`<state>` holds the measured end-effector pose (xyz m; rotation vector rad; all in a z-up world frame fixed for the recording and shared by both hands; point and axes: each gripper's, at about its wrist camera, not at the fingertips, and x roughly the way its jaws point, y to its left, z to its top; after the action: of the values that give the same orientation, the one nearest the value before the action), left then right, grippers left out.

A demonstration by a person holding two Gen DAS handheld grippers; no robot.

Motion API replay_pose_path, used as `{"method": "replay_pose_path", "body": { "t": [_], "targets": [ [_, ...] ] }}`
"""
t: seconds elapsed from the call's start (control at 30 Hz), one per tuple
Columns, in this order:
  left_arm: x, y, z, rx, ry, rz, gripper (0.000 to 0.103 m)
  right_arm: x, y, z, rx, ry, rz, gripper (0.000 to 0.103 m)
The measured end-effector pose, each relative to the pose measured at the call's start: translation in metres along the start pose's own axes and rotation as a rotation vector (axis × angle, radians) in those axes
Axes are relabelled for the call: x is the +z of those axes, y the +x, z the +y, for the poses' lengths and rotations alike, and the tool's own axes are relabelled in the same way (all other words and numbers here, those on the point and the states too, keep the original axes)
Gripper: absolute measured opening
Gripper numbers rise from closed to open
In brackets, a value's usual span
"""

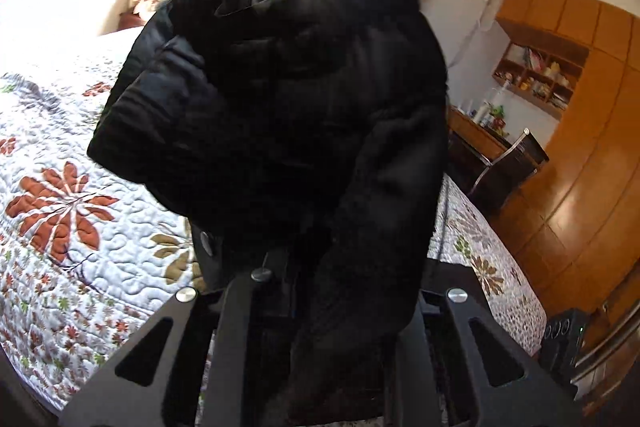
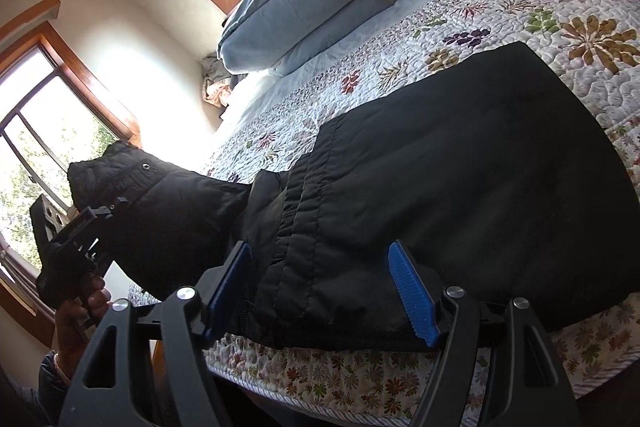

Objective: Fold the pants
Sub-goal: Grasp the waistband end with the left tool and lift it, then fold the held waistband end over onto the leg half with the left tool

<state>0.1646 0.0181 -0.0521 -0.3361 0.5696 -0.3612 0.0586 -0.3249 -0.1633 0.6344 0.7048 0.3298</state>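
Observation:
Black padded pants lie on the floral quilt of the bed, near its front edge. My left gripper is shut on the waist end of the pants and holds it lifted off the left side of the bed. In the left wrist view the lifted pants hang over the fingers and hide them. My right gripper is open, its blue pads on either side of the pants' quilted band at the bed's front edge.
A folded grey-blue duvet lies at the head of the bed. Windows are on the left wall. A wooden wardrobe, a desk with bottles and a chair stand beyond the bed.

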Motion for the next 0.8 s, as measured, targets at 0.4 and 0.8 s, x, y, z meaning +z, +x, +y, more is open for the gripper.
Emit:
{"method": "replay_pose_path", "body": {
  "t": [0.4,0.8],
  "targets": [
    [-0.054,0.05,-0.066,-0.038,0.304,0.142,0.03,0.01,-0.022,-0.028,0.025,0.142,-0.115,0.074],
    [-0.064,0.046,-0.088,-0.056,0.389,0.211,0.098,0.009,-0.032,-0.044,0.051,0.237,-0.172,0.087]
  ]
}}
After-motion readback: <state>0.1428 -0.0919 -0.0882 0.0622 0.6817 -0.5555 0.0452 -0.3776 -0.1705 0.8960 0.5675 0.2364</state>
